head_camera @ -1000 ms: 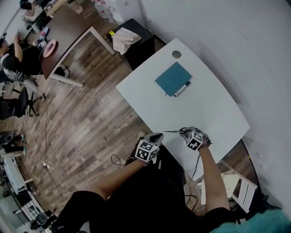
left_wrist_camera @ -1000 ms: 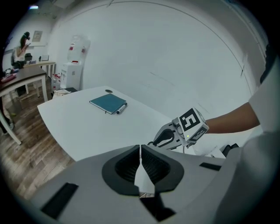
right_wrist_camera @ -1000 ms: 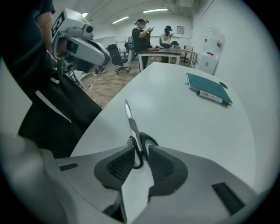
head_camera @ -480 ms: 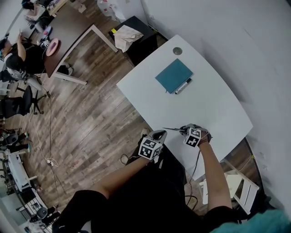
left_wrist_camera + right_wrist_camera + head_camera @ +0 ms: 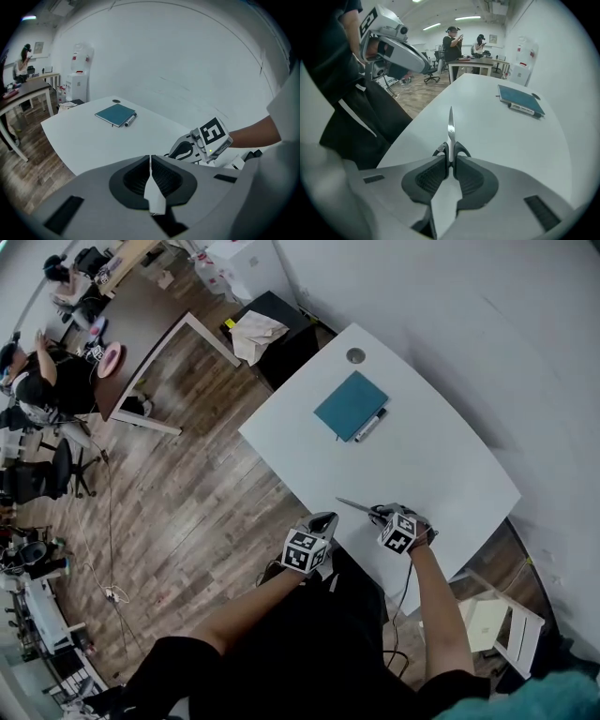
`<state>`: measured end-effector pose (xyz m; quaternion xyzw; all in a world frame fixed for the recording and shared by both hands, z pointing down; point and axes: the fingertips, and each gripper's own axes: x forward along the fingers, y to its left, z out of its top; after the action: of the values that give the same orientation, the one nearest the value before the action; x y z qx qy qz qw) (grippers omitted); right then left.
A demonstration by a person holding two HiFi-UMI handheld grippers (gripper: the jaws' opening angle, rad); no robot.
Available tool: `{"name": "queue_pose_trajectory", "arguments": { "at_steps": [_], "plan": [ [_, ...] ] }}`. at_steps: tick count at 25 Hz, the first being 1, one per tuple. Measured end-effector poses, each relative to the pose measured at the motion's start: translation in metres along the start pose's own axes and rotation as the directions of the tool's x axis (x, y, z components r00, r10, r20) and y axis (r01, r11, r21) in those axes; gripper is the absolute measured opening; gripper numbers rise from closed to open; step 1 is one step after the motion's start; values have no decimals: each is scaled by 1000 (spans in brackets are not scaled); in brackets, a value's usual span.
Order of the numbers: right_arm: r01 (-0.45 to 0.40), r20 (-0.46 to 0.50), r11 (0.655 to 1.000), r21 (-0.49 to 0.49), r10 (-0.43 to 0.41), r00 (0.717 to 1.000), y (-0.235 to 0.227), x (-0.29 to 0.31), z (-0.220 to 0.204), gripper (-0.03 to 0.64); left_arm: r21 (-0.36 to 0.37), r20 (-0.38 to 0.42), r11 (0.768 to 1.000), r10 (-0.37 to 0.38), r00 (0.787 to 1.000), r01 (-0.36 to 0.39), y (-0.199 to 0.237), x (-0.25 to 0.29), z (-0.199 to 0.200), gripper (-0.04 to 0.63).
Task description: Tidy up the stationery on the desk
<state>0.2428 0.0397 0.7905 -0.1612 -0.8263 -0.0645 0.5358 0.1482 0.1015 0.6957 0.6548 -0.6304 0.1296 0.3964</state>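
Observation:
My right gripper [image 5: 450, 159] is shut on a pair of scissors [image 5: 450, 127], black handles between the jaws, closed blades pointing away over the white desk [image 5: 487, 126]. In the head view the scissors [image 5: 354, 506] stick out leftward from the right gripper [image 5: 382, 516] near the desk's front edge. A teal notebook [image 5: 350, 404] lies at the far end of the desk with a marker pen [image 5: 371, 424] along its right side. My left gripper [image 5: 150, 161] is shut with nothing in it, held off the desk's front edge [image 5: 323, 523]. The notebook [image 5: 114, 114] and the pen [image 5: 130, 120] also appear in the left gripper view.
A round cable grommet [image 5: 355, 355] sits at the desk's far corner. A black cabinet with a paper bag [image 5: 257, 328] stands beyond it. The wall [image 5: 487, 343] runs along the desk's right side. People sit at another table [image 5: 141, 306] farther off. A white stool [image 5: 506, 629] stands at the right.
The right gripper with the scissors has shifted slightly, the blades now angled a little more toward the desk's far end. The left gripper stays about where it was.

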Motion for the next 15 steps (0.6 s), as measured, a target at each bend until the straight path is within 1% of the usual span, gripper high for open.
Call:
{"name": "queue_pose_trajectory", "arguments": {
  "at_steps": [2,5,9,12,15],
  "plan": [
    [27,19,999,29,-28,999,-3,-4,2,87,9,5,1000,-3,1000,3,1,2,5,21],
    [72,43,994,87,-75,996,-7,-9,3,87,22,11,999,-27,1000,27,-1,7,16,21],
    [134,80,970,203,-153,985,-16,-20,10,87,61,10,994,-86,996,86,1,15,34,21],
    [191,86,932,308,-227,970,-32,-25,14,87,101,-9,984,-145,989,145,7,27,45,21],
    [248,70,871,425,-305,950,-51,-28,21,87,133,-43,969,-207,977,211,18,39,59,21]
  ]
}}
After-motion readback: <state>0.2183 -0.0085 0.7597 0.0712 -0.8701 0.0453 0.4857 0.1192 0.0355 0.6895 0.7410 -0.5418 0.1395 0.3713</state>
